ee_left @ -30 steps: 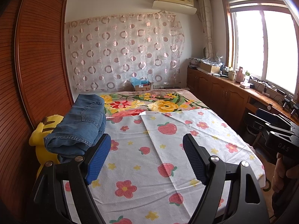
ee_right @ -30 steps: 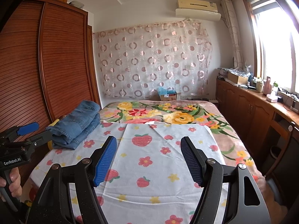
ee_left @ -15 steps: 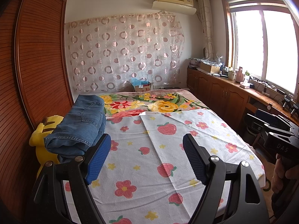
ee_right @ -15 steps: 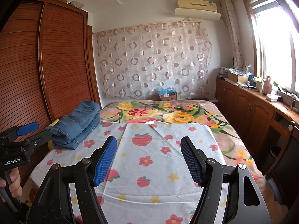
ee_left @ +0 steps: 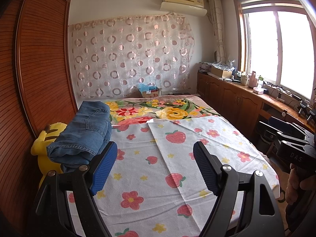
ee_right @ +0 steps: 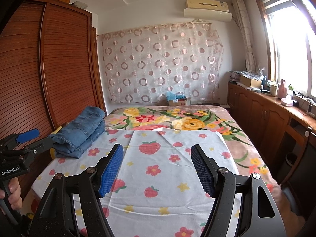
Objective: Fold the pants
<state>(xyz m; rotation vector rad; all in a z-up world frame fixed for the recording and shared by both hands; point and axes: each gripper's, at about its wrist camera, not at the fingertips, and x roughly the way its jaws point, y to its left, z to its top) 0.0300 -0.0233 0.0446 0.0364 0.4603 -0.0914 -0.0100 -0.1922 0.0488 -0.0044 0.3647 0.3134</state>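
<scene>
A: What do we see of the pants [ee_left: 84, 133]?

B: We see blue denim, folded into a thick stack of layers, the stitched hems and a seam showing at the near end. They lie at the left edge of the bed [ee_left: 197, 103], on the strawberry-print sheet [ee_left: 167, 158], close to the wooden wardrobe [ee_left: 43, 69]. From the left wrist view we can make out a yellow plush toy [ee_left: 42, 148] just beside and below the stack, partly hidden by it. From the right wrist view the same stack [ee_right: 83, 131] sits well to the left of the sheet's middle.

A: And how do we hold the tools?

B: We hold the left gripper [ee_left: 155, 164] above the near part of the sheet, pointing down the bed, its blue-padded fingers [ee_left: 104, 166] spread wide with nothing between them. The left finger's tip overlaps the near end of the denim in the picture; we cannot tell whether it touches. The right gripper [ee_right: 157, 165] hovers over the sheet's middle, level and pointing the same way, its fingers [ee_right: 111, 170] likewise parted and empty, well apart from the pants. In the right wrist view we see our left hand [ee_right: 11, 192] wrapped round its handle at the far left.
</scene>
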